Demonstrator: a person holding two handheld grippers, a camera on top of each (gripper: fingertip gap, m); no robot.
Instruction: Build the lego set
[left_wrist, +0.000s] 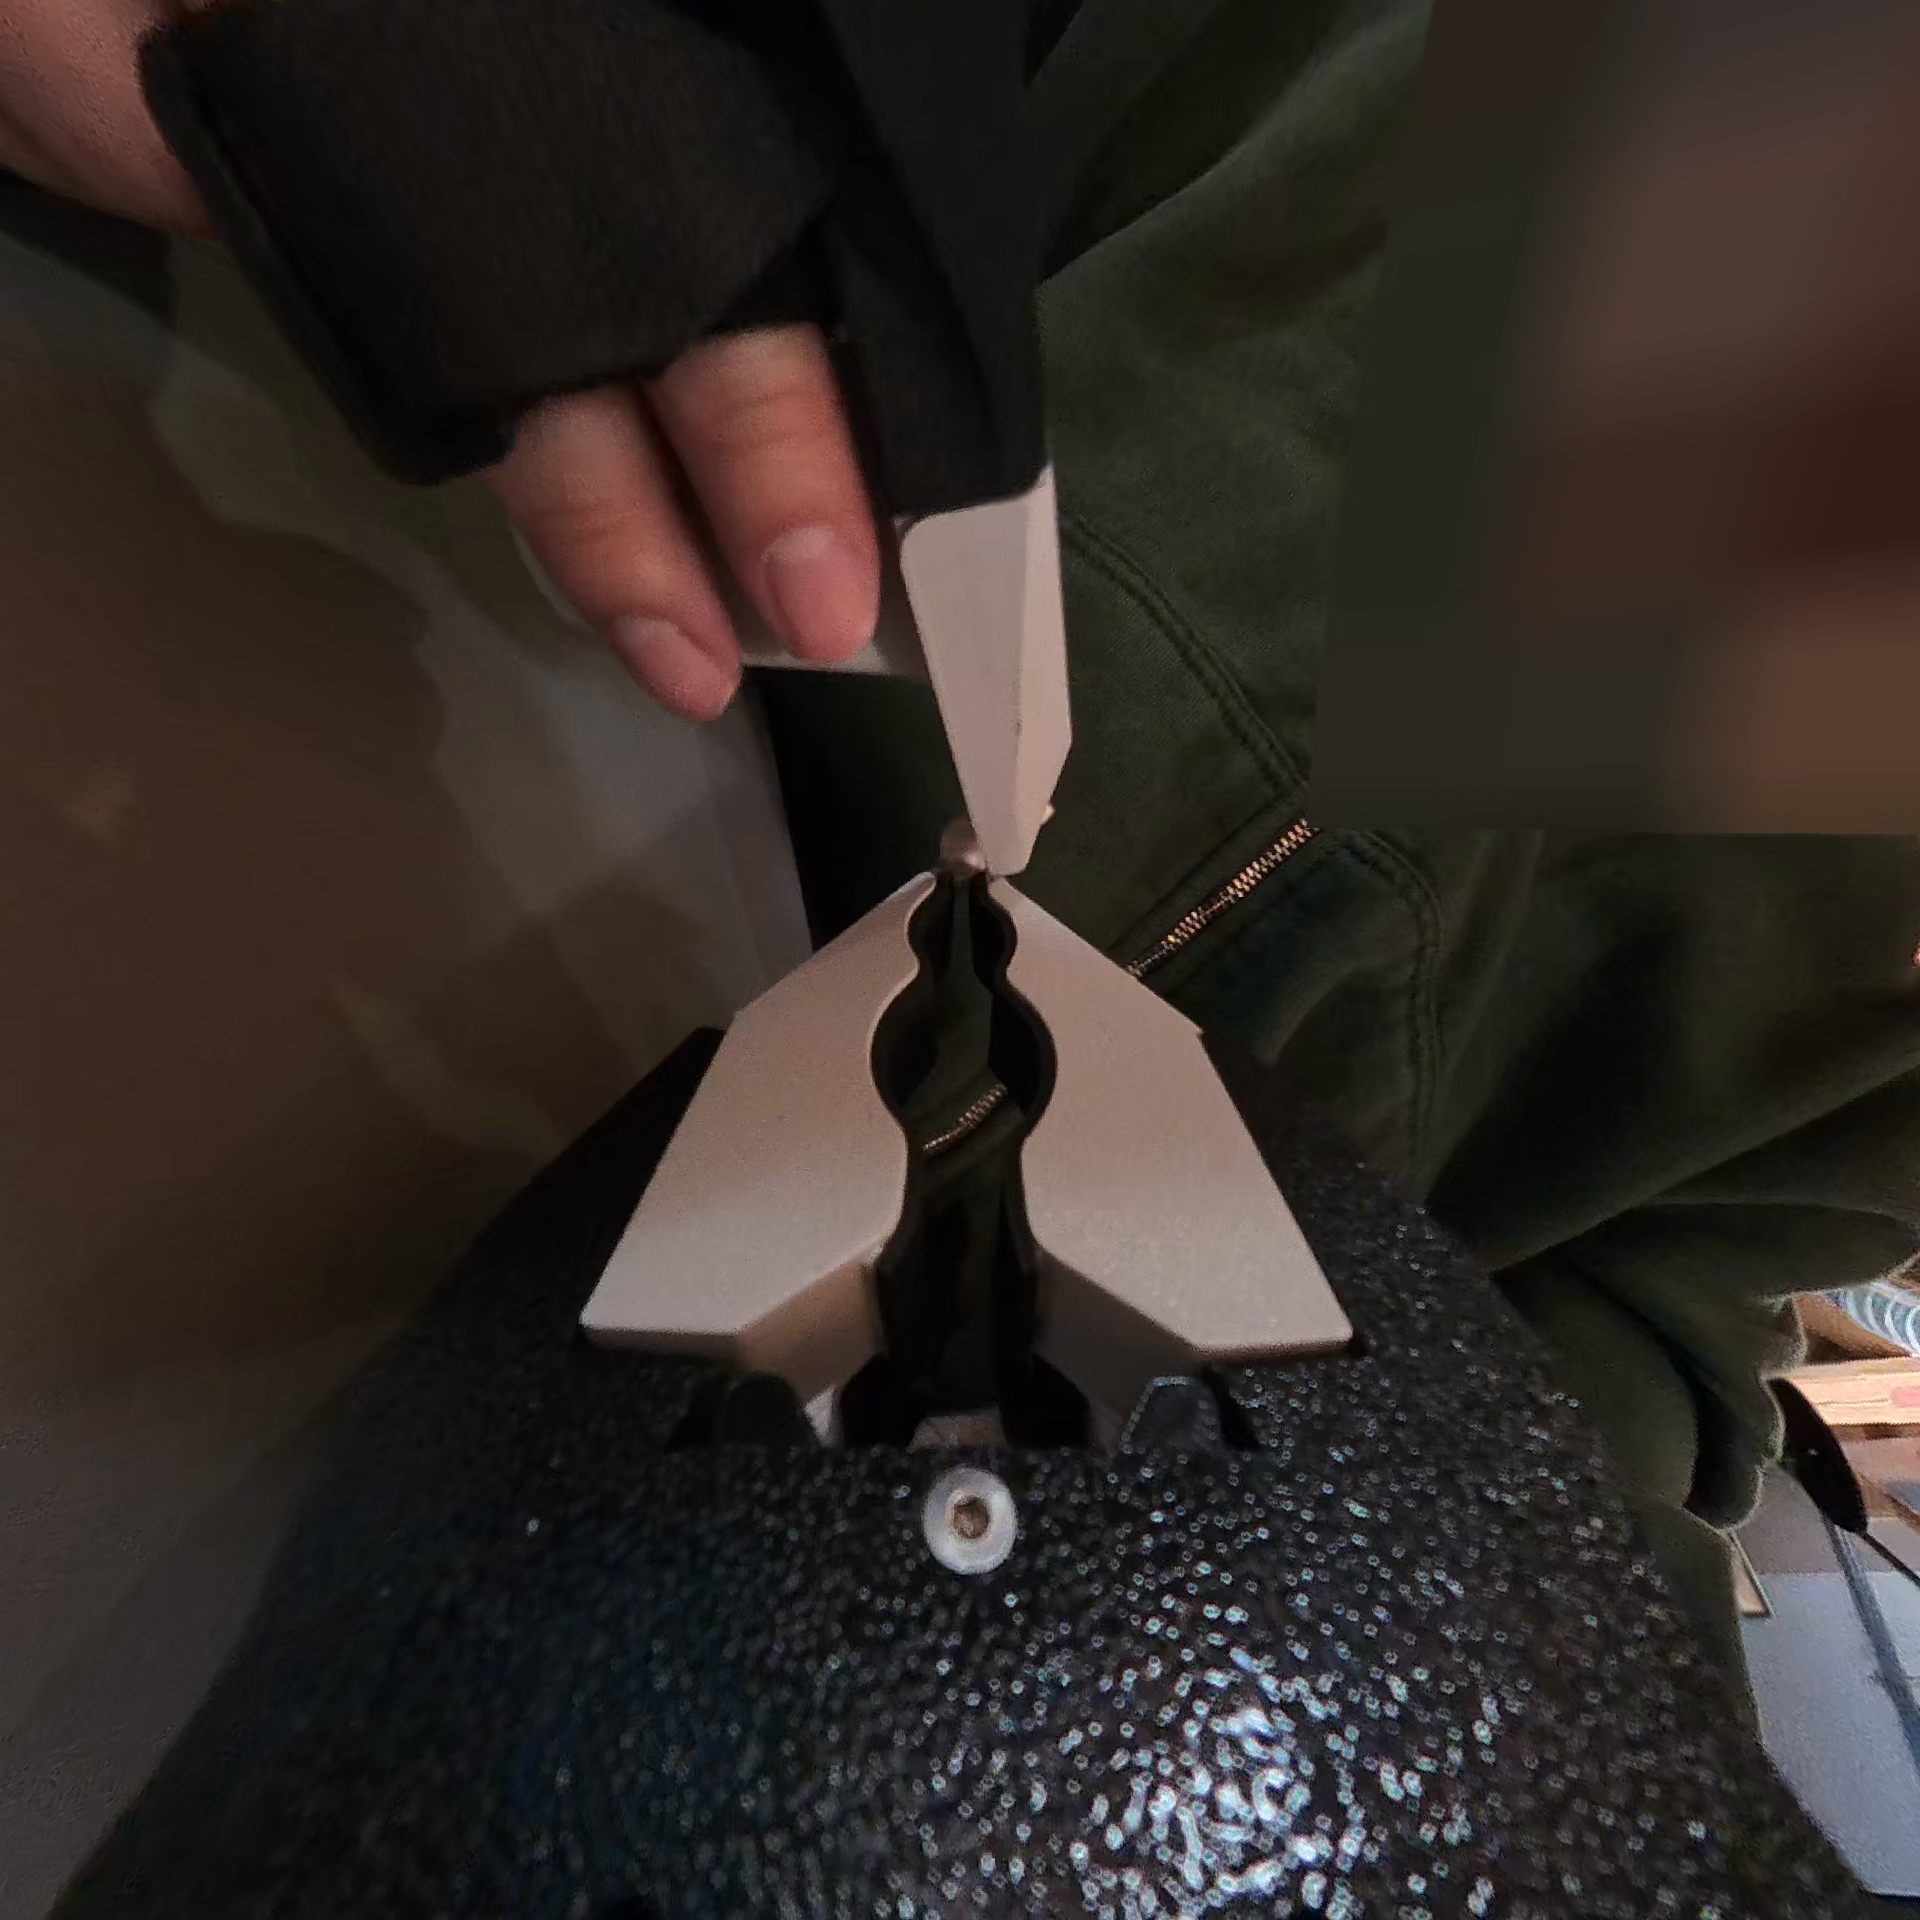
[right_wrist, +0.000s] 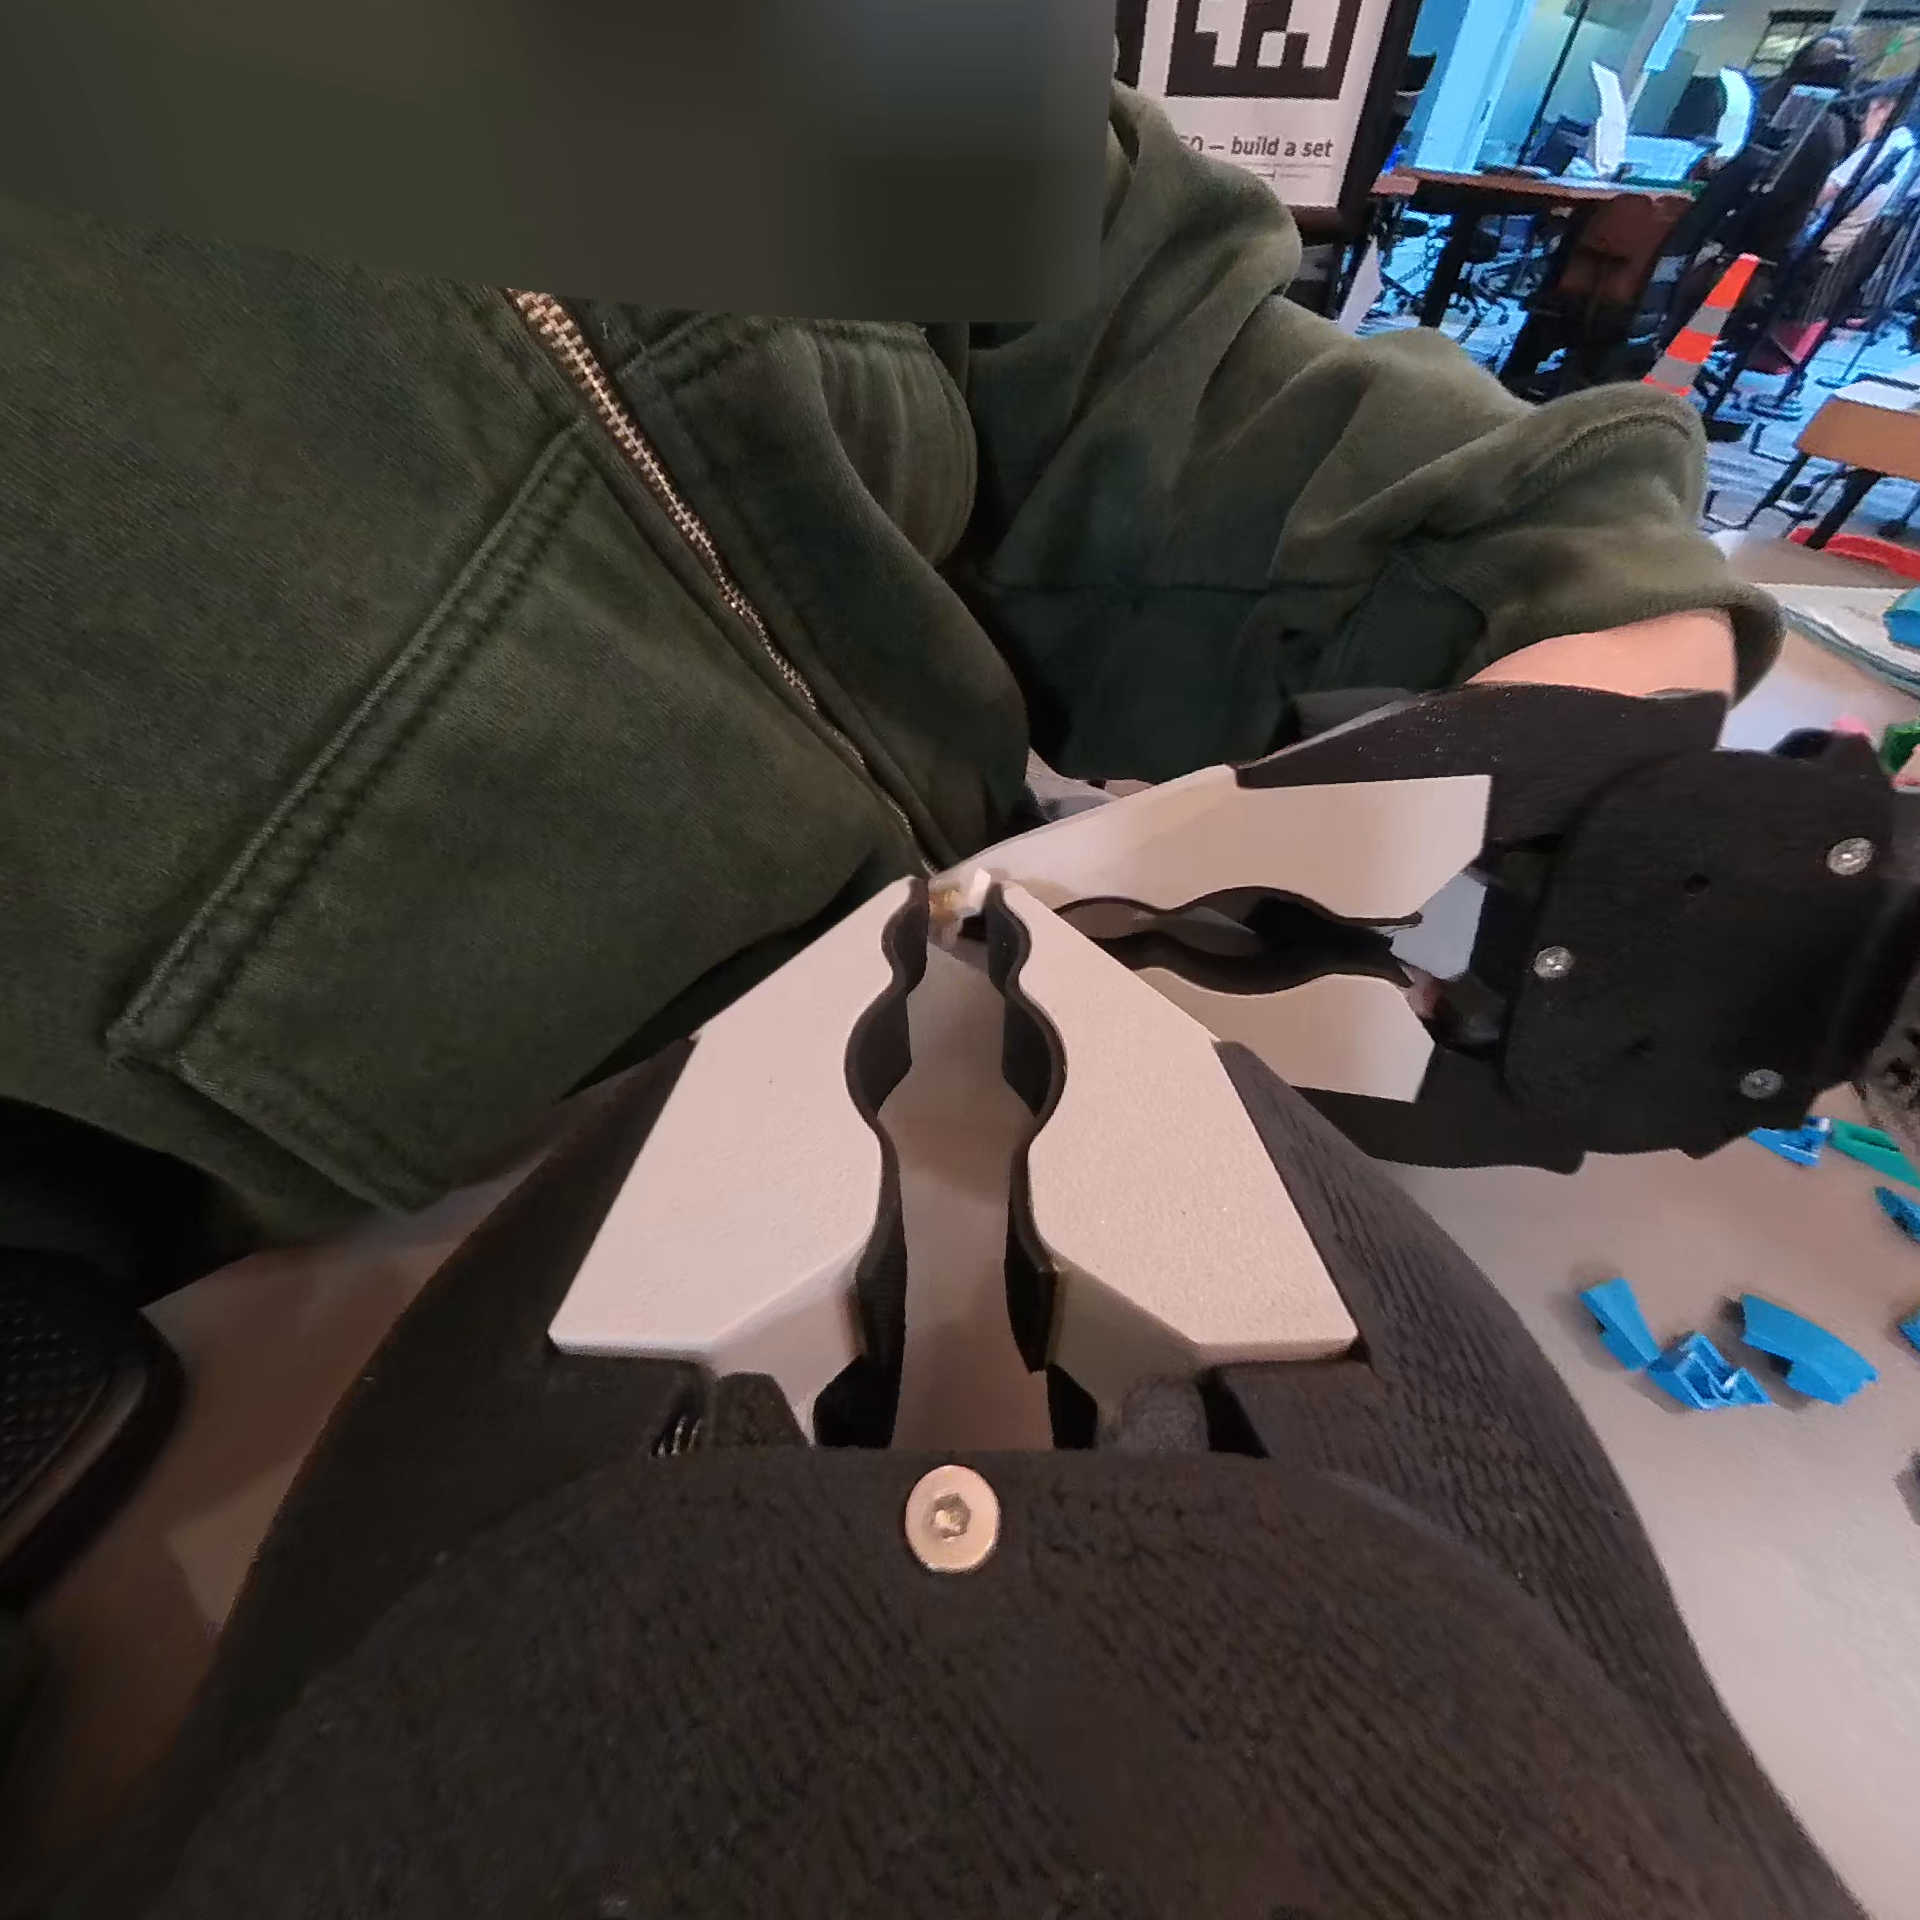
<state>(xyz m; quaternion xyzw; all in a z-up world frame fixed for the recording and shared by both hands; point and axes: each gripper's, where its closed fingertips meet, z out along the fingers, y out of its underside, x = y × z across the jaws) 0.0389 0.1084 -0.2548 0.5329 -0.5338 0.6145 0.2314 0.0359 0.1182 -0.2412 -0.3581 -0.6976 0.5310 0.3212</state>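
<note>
Lego piece (left_wrist: 964, 854), small and pale, sits pinched at the very tips of the left gripper (left_wrist: 966, 883), whose fingers are clenched on it, in front of a green zipped hoodie (left_wrist: 1299, 623). The tip of the right gripper (left_wrist: 997, 727) comes down from above to touch that same piece, beside a hand (left_wrist: 717, 540) in a black fingerless glove.

From the right wrist camera, the right gripper (right_wrist: 961, 914) has its fingers nearly together around the small piece (right_wrist: 956, 904), with the left gripper (right_wrist: 1013, 883) reaching in from the right, tips meeting. Loose blue lego pieces (right_wrist: 1714, 1351) lie scattered on the grey counter (right_wrist: 1610, 1558), well apart from both.
</note>
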